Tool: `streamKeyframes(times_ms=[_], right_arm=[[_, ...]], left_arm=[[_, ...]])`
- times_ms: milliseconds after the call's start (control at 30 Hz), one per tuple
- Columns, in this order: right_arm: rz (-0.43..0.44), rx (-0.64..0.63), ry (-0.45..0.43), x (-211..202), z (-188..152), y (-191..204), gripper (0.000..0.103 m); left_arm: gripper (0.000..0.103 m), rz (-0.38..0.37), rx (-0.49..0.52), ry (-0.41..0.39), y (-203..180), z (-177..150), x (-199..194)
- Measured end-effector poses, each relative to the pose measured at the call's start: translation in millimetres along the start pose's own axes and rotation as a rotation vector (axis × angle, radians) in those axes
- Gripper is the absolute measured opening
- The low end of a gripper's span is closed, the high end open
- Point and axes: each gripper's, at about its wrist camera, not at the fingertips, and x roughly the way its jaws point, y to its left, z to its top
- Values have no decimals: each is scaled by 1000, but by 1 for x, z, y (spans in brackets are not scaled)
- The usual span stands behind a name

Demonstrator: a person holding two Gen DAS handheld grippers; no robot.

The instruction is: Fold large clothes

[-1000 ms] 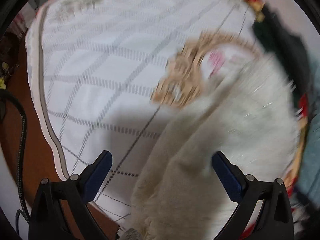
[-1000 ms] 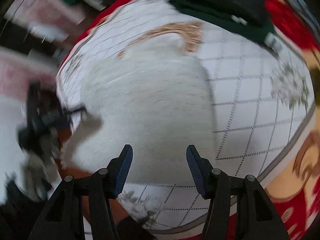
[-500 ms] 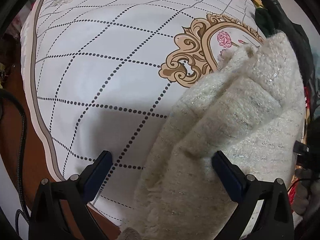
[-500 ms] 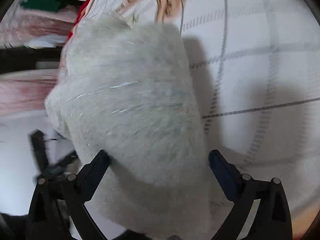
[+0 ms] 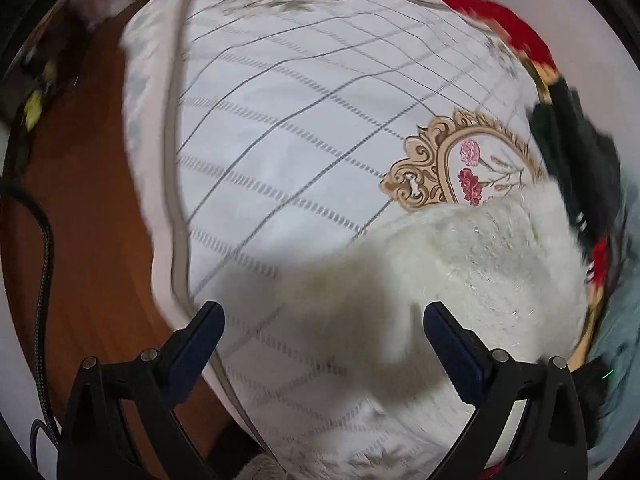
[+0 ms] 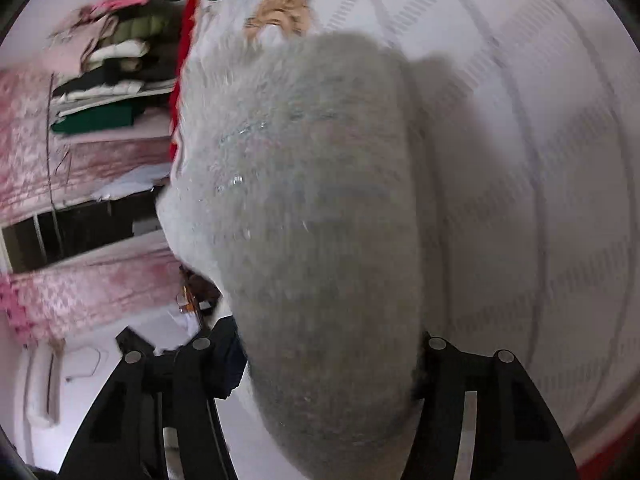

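Mid-fold, by the look of it: closing in on the near end of the cream fuzzy sweater (image 6: 320, 220), bunched into a thick roll on the white checked bedspread (image 5: 280, 140). Right gripper (image 6: 328, 364) straddling that roll, jaws just narrowed around it, pads hidden in the pile, so grip cannot be told. Left gripper (image 5: 320, 340) spread wide, empty, above the sweater's near left edge. Next: pinch firmly, lift, lay flat. Soft, thick, glinting threads.
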Motion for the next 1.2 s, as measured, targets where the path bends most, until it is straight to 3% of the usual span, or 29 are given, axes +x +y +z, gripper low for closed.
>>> streamKeyframes(times_ms=[167, 300, 333, 367, 400, 433, 533, 667, 867, 967, 1200], right_arm=[[31, -51, -61, 8, 0, -21, 84], [51, -156, -108, 24, 8, -10, 94], [69, -160, -93, 30, 12, -7, 94], [77, -160, -78, 32, 15, -6, 94], [80, -159, -63, 37, 19, -3, 94], [76, -159, -52, 42, 23, 1, 91], [99, -153, -52, 45, 32, 13, 70], [179, -113, -45, 41, 36, 22, 60], [282, -99, -46, 42, 42, 56, 55], [313, -98, -65, 36, 48, 75, 55], [352, -83, -196, -20, 82, 150, 54]], left_arm=[[102, -149, -111, 116, -6, -12, 41], [100, -204, -120, 110, -26, -2, 67], [94, -201, -125, 92, -29, 0, 68], [80, -210, -125, 70, -32, 1, 67], [51, -209, -105, 50, -38, 4, 65], [36, -195, -85, 42, -41, 5, 62], [21, -137, -5, -36, -54, 9, 44], [17, -126, 38, -67, -58, 19, 22], [16, -108, 104, -98, -72, 42, 2], [16, -134, 141, -100, -83, 65, -9], [16, -245, 385, -110, -143, 141, -53]])
